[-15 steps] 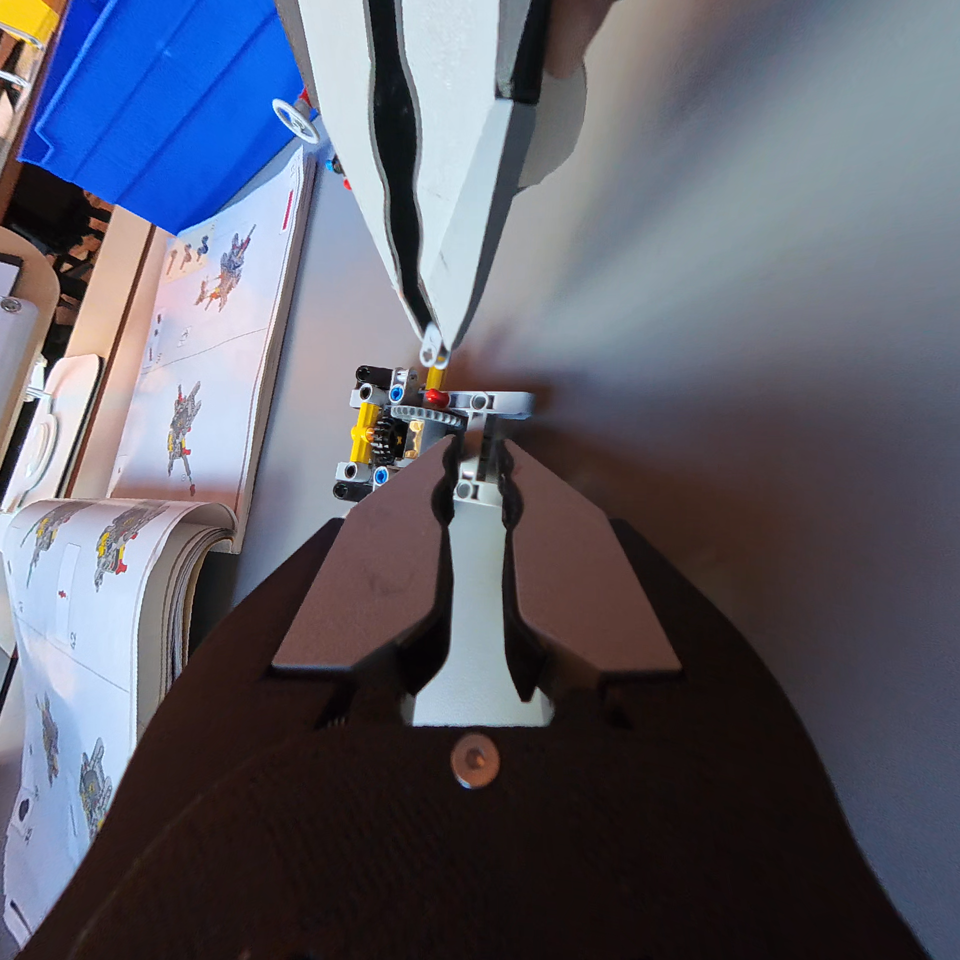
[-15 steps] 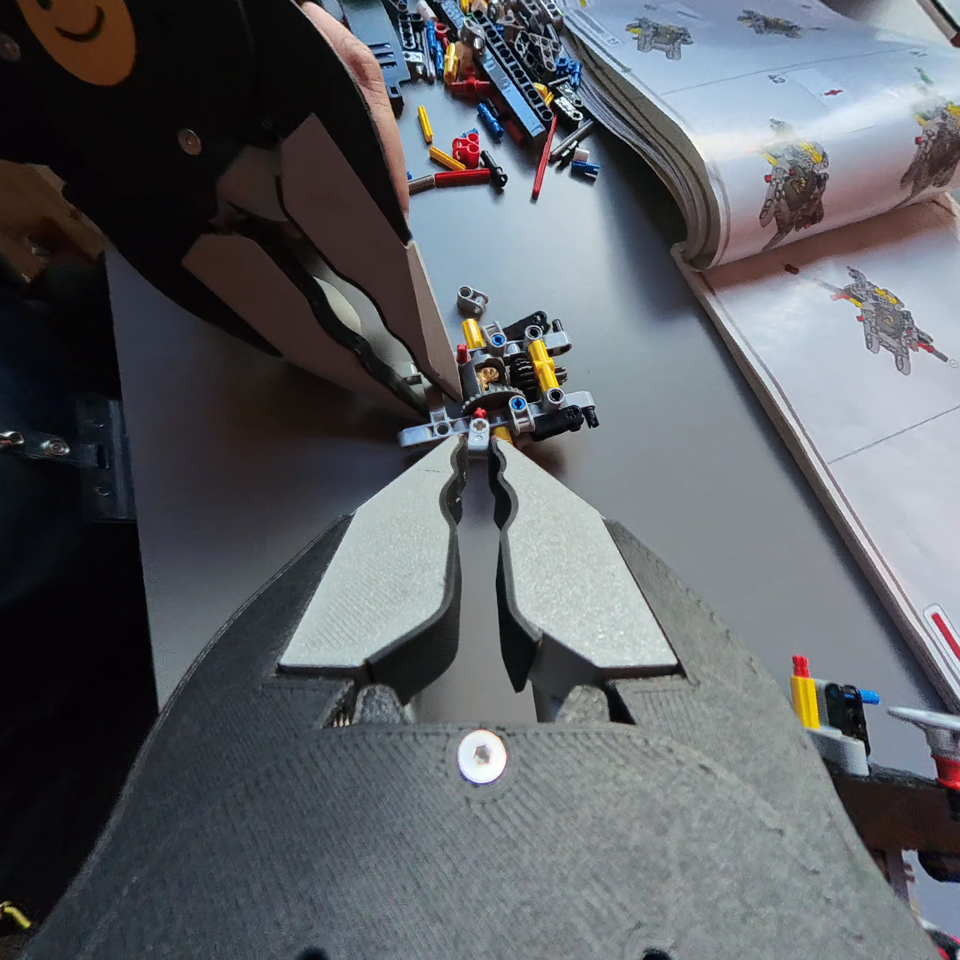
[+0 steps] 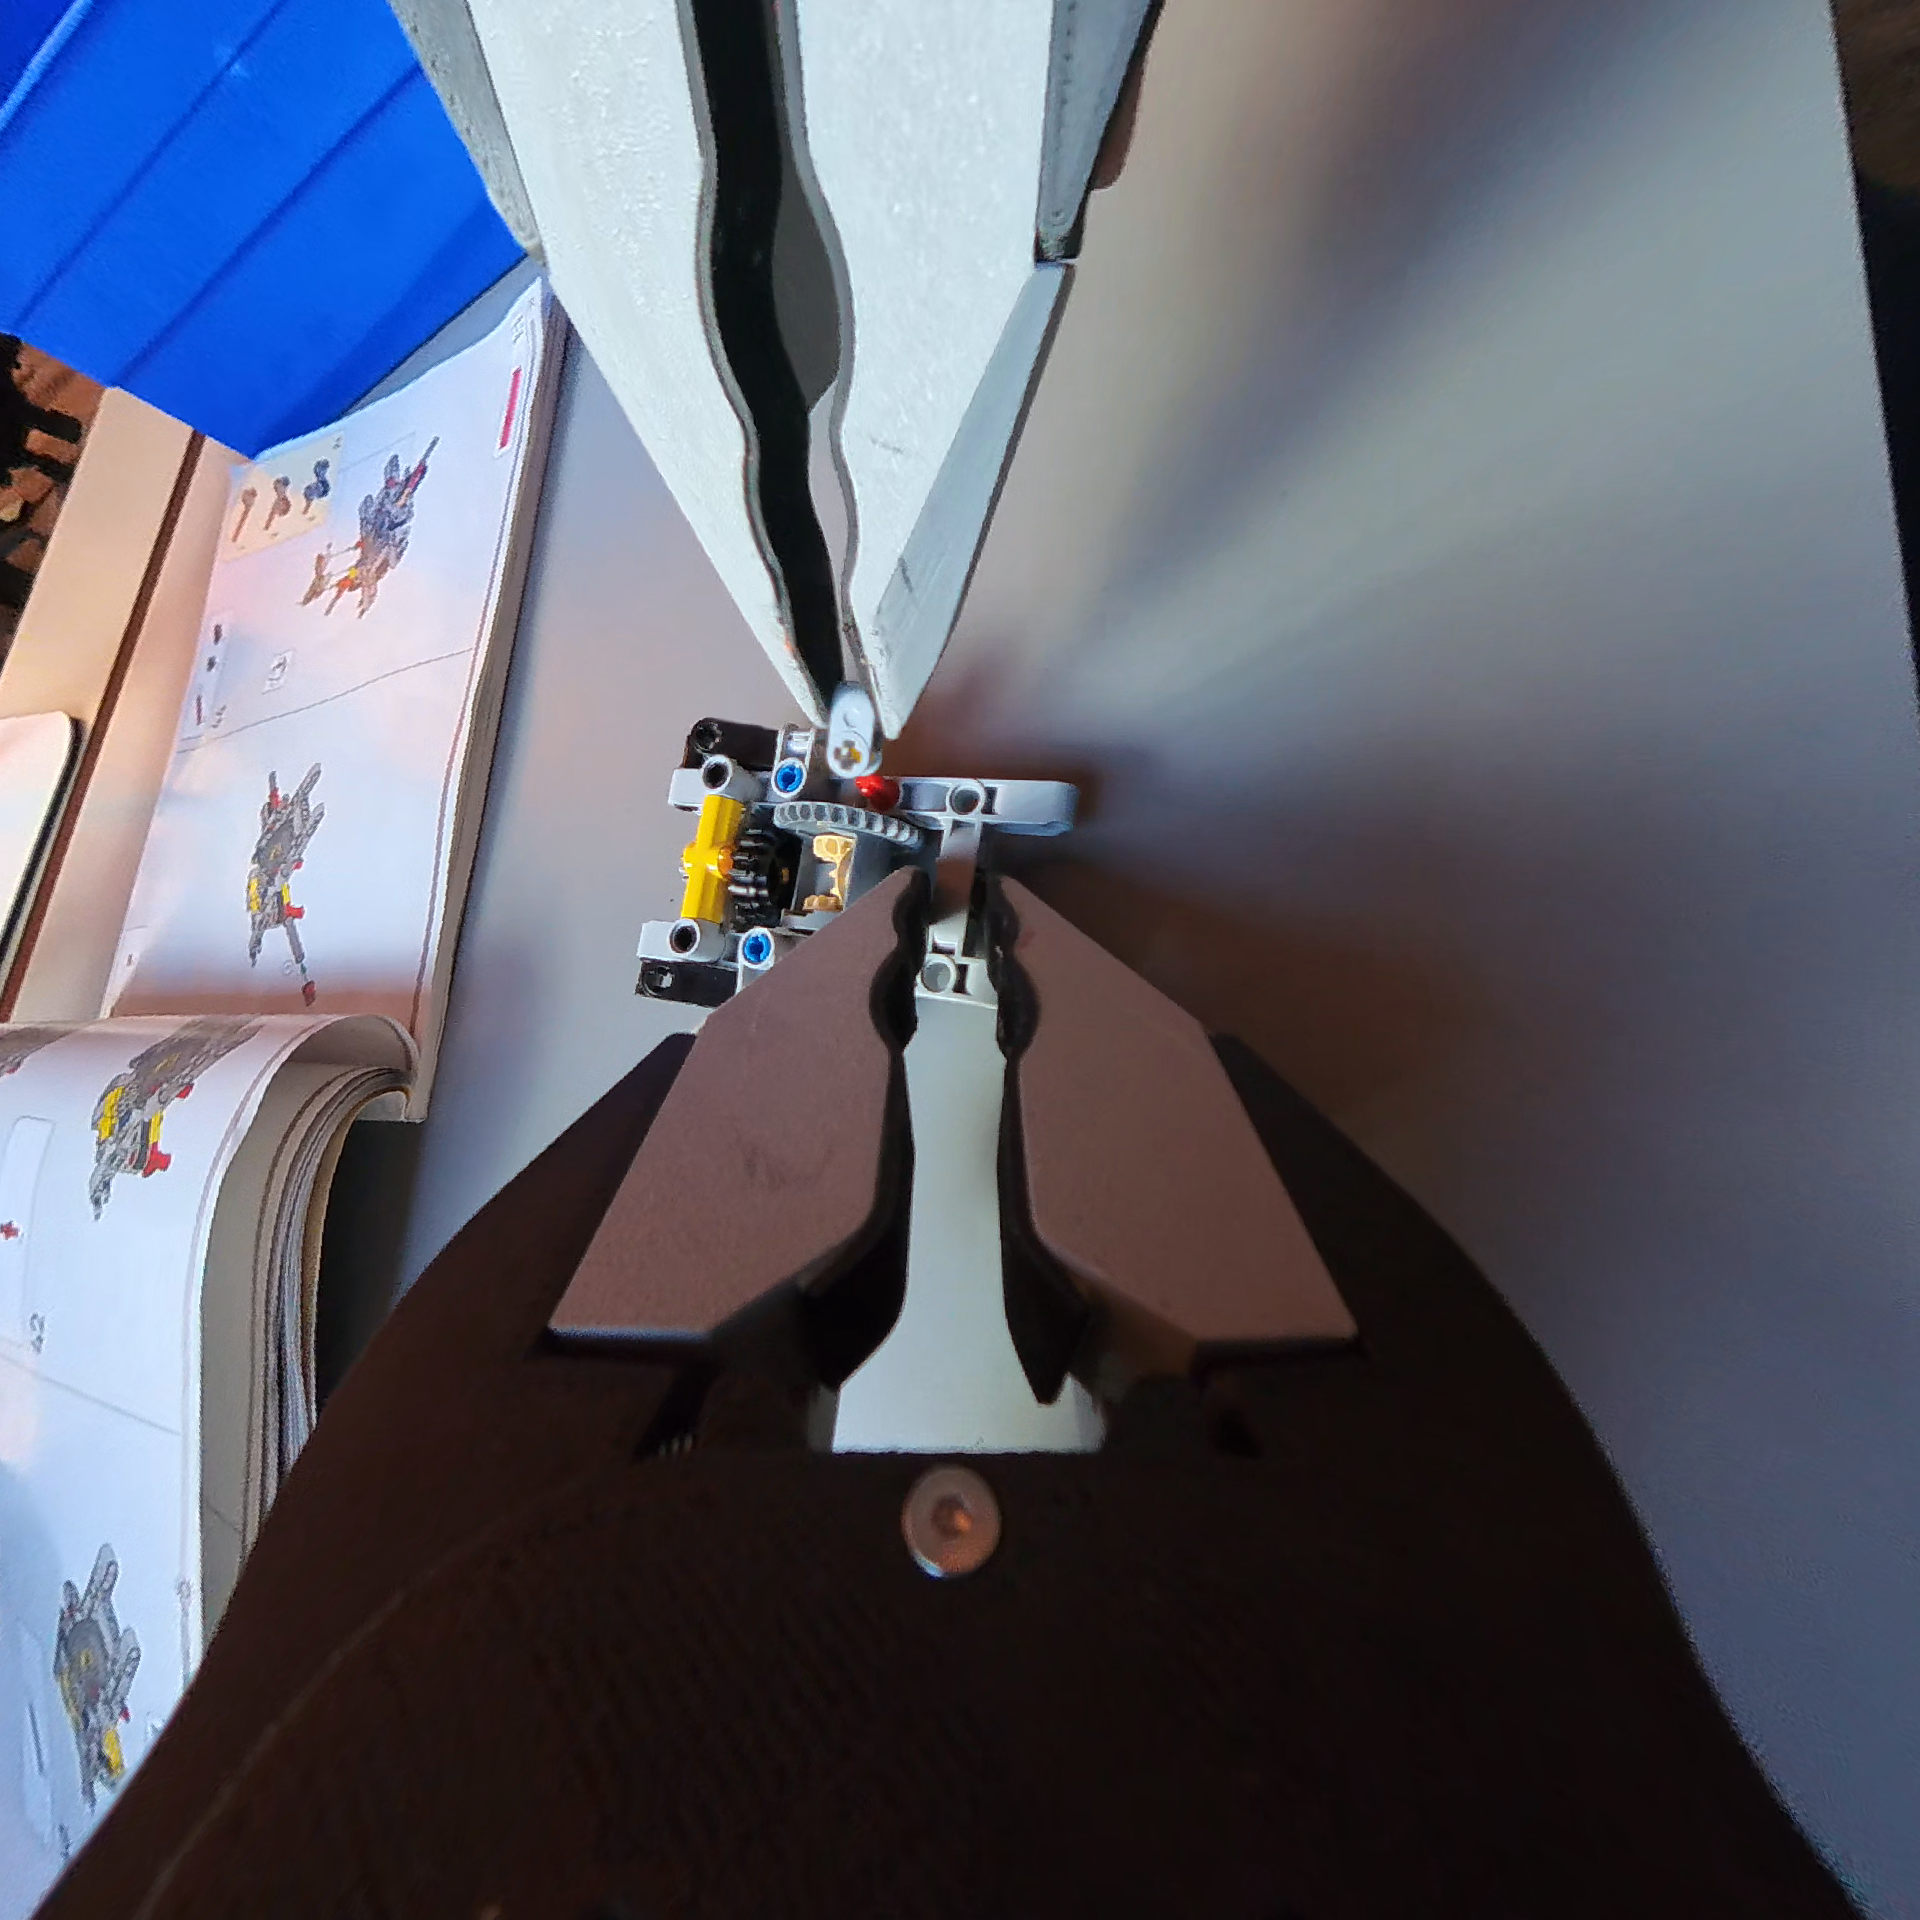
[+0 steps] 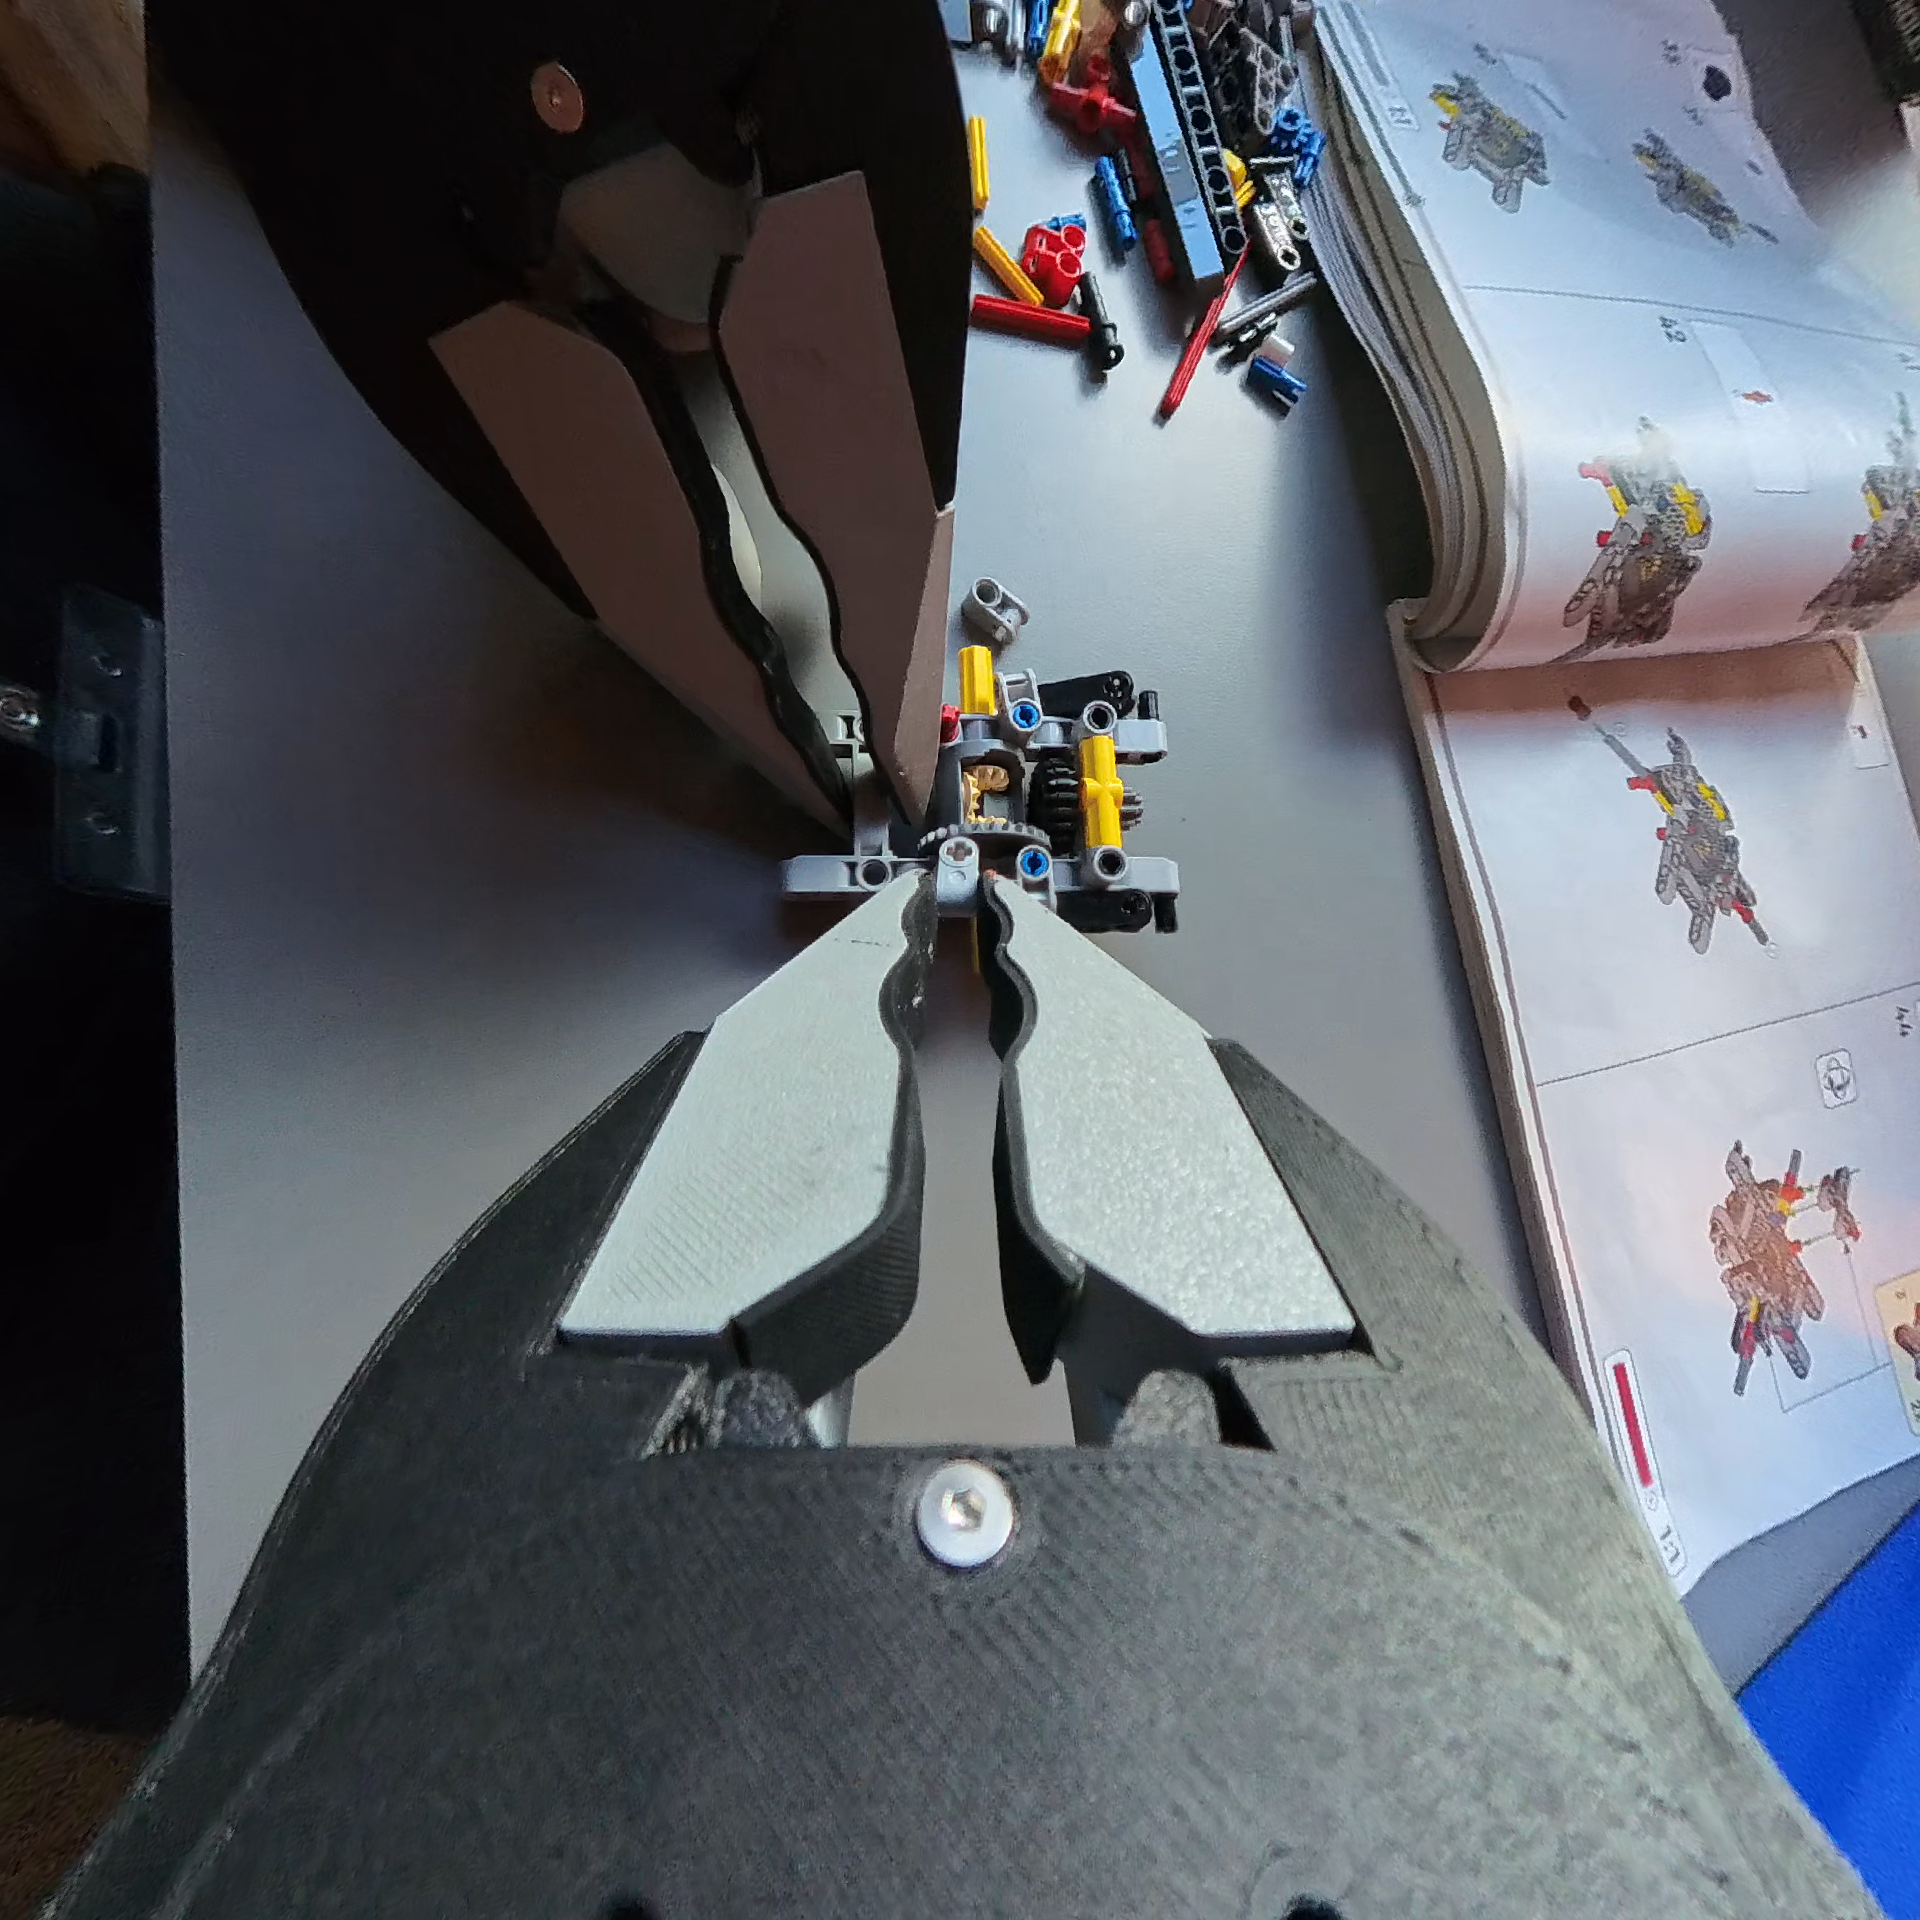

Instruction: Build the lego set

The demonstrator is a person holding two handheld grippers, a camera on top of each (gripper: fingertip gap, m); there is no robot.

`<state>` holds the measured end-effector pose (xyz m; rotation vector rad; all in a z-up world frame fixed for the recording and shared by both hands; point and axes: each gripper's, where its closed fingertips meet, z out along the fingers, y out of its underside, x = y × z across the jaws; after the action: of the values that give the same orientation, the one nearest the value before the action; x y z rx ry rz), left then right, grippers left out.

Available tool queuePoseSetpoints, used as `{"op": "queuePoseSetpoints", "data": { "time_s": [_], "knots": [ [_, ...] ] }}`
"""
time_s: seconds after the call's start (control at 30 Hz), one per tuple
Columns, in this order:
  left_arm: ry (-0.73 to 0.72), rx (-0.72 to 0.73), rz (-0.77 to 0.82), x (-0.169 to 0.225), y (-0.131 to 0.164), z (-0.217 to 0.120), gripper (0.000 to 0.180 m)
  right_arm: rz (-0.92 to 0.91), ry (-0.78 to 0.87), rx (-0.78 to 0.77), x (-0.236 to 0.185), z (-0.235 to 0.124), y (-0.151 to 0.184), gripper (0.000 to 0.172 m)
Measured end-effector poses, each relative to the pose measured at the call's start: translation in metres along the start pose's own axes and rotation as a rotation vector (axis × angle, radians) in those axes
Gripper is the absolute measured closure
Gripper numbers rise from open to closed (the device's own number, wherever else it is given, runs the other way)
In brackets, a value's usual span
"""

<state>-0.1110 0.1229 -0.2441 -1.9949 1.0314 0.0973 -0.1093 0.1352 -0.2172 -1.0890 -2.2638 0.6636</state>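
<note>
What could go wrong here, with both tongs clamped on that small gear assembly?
1. The left tongs pinch only a thin grey beam at one end of the gear assembly, so it may twist.
2. The right tongs grip the small grey connector at their very tips, so it may slip.
3. A loose grey connector lies close by and could be knocked.

Left gripper (image 3: 948,914), brown fingers, closed on grey beam (image 3: 951,966) of the brick gear assembly (image 3: 810,862) on grey table (image 3: 1455,727). Opposite, right gripper (image 3: 854,707), grey fingers, pinches small grey connector (image 3: 854,727) touching assembly's top. Open instruction booklet (image 3: 332,727) and blue bin (image 3: 208,208) at left.
</note>
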Motion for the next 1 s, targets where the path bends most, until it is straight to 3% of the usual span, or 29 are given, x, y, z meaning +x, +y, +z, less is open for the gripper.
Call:
{"op": "queuePoseSetpoints", "data": {
  "time_s": [0.77,1.0],
  "knots": [
    [0.017,0.014,0.022,0.001,0.000,-0.001,0.173,0.049,-0.121,0.043,-0.004,0.004,0.004,0.167],
    [0.023,0.013,0.017,0.001,0.000,-0.001,0.173,0.022,-0.079,-0.017,-0.003,0.007,0.007,0.167]
  ]
}}
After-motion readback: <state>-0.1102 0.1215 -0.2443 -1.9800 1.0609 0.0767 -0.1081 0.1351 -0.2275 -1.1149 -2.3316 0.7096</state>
